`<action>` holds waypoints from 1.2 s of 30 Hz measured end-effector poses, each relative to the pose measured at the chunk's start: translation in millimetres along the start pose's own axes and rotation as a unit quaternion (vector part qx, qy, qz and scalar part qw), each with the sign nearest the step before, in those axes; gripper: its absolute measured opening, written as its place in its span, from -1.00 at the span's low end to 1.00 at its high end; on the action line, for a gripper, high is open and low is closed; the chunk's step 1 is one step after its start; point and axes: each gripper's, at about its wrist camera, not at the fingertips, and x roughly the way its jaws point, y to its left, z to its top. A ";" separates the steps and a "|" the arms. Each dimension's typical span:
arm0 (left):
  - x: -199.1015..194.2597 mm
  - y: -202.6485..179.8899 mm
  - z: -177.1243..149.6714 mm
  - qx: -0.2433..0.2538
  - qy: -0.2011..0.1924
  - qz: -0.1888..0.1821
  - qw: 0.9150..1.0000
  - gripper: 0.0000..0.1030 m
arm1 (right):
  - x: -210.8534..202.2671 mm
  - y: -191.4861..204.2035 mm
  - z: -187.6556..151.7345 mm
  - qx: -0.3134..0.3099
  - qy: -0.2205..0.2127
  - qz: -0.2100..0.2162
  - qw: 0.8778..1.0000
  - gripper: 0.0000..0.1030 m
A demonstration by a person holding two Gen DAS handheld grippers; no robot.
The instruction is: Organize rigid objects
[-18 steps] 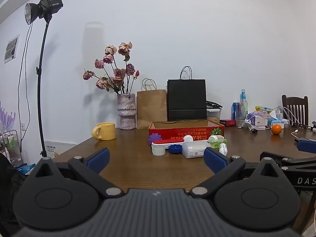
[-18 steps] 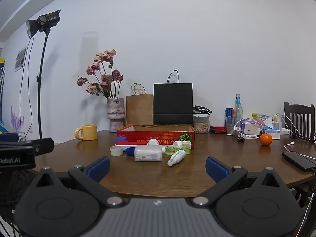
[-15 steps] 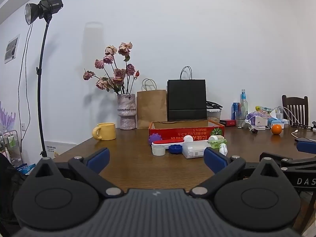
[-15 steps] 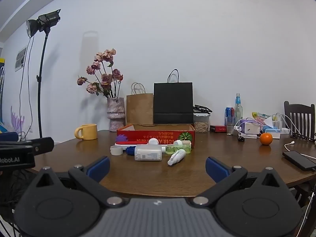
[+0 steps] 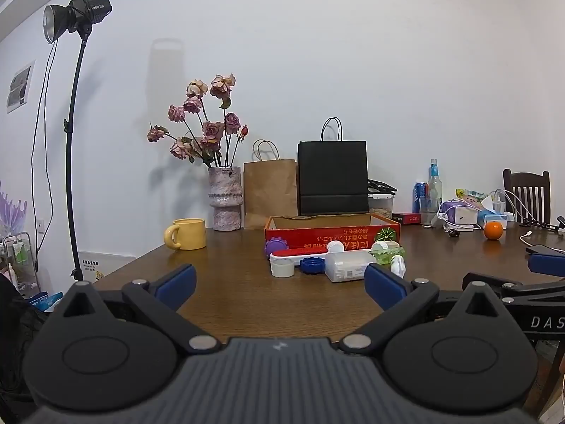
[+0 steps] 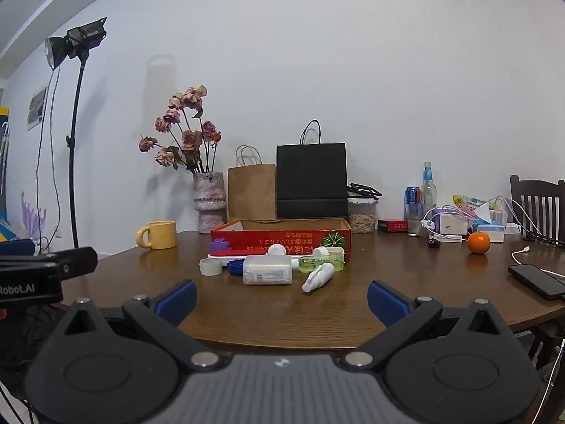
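Note:
A red cardboard box (image 5: 332, 233) (image 6: 280, 236) stands open-topped mid-table. In front of it lie small items: a white cap (image 5: 282, 268) (image 6: 210, 267), a blue cap (image 5: 311, 266), a clear plastic box (image 5: 348, 265) (image 6: 267, 274), a green bottle (image 6: 321, 263), a white spray bottle (image 6: 317, 277), a red-and-white bar (image 5: 300, 253) and a purple gear piece (image 5: 275, 246). My left gripper (image 5: 279, 282) is open and empty at the near table edge. My right gripper (image 6: 281, 298) is open and empty, also short of the items.
A yellow mug (image 5: 186, 234), a vase of flowers (image 5: 224, 198), brown and black paper bags (image 5: 332, 178) stand behind. An orange (image 6: 479, 242), a phone (image 6: 536, 281), cables, bottles and a chair (image 6: 538, 205) are at the right. A light stand (image 5: 72, 141) is left.

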 end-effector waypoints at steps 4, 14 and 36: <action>0.0 0.0 0.0 0.000 0.000 0.000 1.000 1.00 | -0.7 0.0 0.0 0.000 -0.001 0.000 1.000 1.00; -0.2 -0.4 0.0 0.000 0.000 0.000 1.000 1.00 | -3.6 -1.4 1.3 0.003 -0.003 -0.001 1.000 1.00; 4.0 -0.6 0.1 0.000 0.002 0.000 1.000 1.00 | -2.5 -2.1 0.0 0.008 0.001 0.000 1.000 1.00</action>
